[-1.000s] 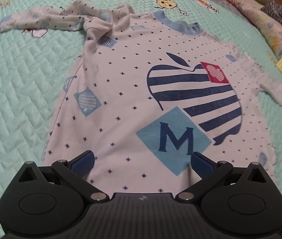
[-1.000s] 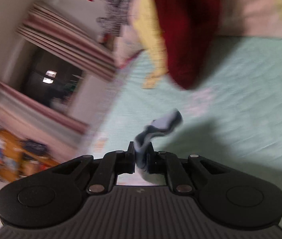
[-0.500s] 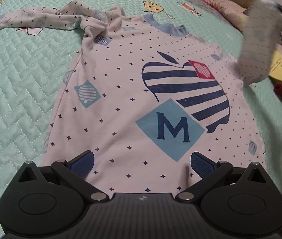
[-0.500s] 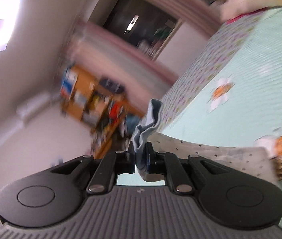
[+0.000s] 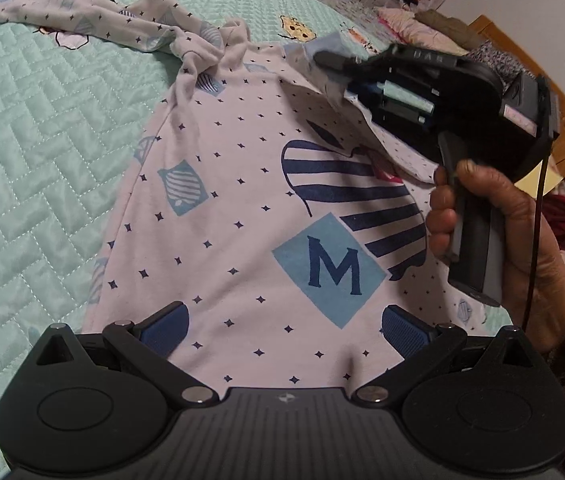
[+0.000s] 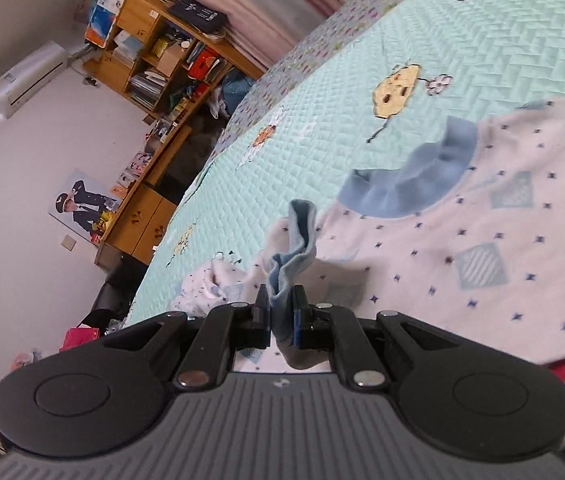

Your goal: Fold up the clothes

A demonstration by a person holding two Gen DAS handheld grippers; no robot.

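Your right gripper [image 6: 281,312] pinches the blue sleeve cuff [image 6: 294,240]; lay it flat across the shirt [image 5: 250,208] chest, while your left gripper [image 5: 284,330] hovers wide open.

The shirt [image 5: 242,208] lies flat on the bed [image 5: 42,128], ahead of the left tongs [image 5: 282,330]. The right tongs [image 6: 281,312] hold its sleeve cuff [image 6: 294,248] over the shirt's collar [image 6: 414,184].

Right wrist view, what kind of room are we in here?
Most likely a bedroom in a home: a bed with a mint quilted bedspread, cluttered wooden shelves against the wall, and a wall air conditioner. A child's printed top lies spread on the bed.
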